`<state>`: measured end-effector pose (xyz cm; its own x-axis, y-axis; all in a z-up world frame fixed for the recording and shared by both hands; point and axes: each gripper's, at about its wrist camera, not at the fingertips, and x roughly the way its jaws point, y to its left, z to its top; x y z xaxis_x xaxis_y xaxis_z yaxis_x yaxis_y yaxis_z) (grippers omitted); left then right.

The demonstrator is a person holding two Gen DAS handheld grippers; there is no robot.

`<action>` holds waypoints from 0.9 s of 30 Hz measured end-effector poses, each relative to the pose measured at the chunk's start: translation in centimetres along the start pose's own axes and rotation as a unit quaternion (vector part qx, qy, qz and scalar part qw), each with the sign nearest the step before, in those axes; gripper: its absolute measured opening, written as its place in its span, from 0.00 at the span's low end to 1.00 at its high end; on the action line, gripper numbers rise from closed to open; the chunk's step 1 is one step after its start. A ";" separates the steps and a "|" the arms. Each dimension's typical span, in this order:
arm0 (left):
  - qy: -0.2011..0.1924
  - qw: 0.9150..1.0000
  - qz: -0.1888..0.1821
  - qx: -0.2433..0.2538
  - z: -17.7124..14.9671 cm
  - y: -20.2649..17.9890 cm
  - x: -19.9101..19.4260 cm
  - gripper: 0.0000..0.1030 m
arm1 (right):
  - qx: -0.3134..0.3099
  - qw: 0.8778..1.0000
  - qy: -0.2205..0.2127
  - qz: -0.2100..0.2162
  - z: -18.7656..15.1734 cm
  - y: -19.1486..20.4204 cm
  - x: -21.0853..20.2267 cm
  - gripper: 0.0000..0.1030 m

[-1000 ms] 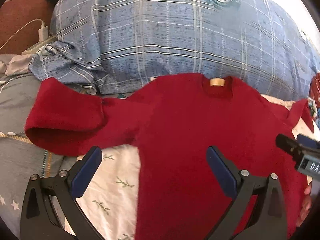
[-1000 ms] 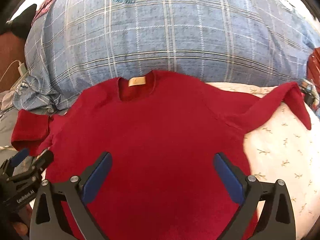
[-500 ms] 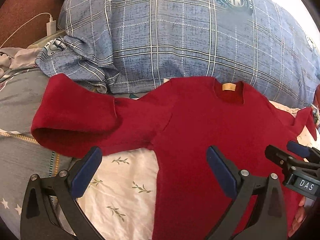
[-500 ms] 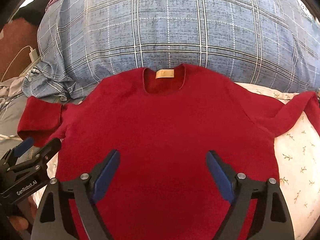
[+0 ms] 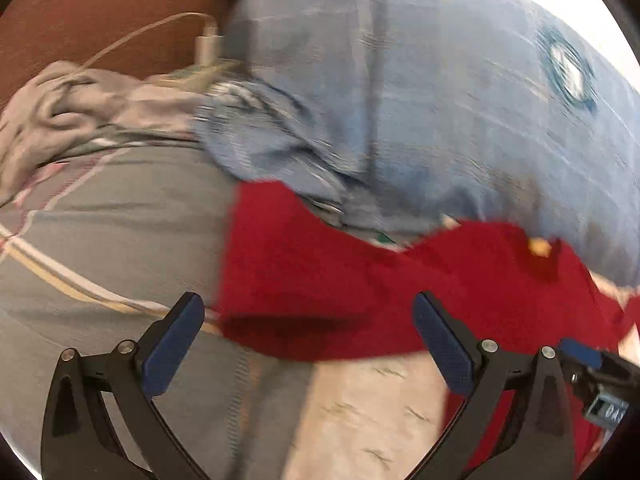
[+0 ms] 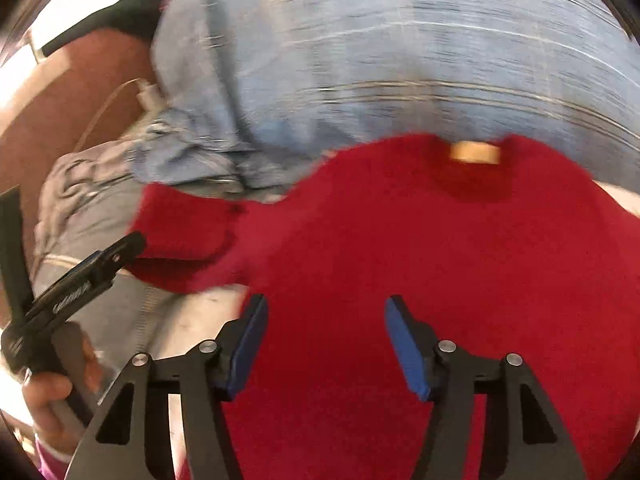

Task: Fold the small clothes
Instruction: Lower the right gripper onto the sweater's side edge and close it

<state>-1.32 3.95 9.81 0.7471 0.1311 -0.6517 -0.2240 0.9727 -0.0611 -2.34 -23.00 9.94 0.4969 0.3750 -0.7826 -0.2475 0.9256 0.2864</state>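
Left gripper, jaws wide apart and empty, poised over the cuff end of the sweater's left sleeve; nothing is pinched, and the blurred frame does not show whether the pads touch the cloth. At far left lies a crumpled grey garment with a white charger and cable behind it, all on a grey bedcover. The red sweater lies flat, neck label at the far edge, its collar against a large blue plaid pillow that fills the far side. The near part of the sleeve rests on a pale floral sheet.

Right gripper, above the sweater's body near the left armpit: its jaws have just been closing and now stand partly apart, with red cloth seen below them but no fold caught between the pads. The person's hand holding the left gripper shows at the lower left of the right wrist view.

Handling, as judged: the knit appears soft, light and limp, likely to sag and stretch rather than hold shape, and to drag on the bedding. The cuff hem, being doubled, offers the firmest hold for bringing the sleeve across the body; a shoulder seam would serve as the second hold.
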 end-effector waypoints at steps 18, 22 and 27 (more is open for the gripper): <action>-0.028 0.991 0.072 -0.113 2.0 7.8 0.6 1.00 | -0.057 0.987 0.071 0.134 6.7 9.5 14.5 0.59; -0.027 0.991 0.073 -0.105 2.1 7.3 0.8 1.00 | -0.068 0.985 0.080 0.140 6.7 10.0 15.9 0.57; -0.022 0.993 0.075 -0.092 2.1 6.7 1.2 1.00 | -0.062 0.983 0.090 0.145 6.4 10.1 17.4 0.37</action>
<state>-0.62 11.02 10.22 0.7222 0.2845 -0.6305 -0.4425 0.8906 -0.1050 9.14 -6.85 2.78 0.2379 0.5965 -0.7665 -0.4627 0.7635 0.4506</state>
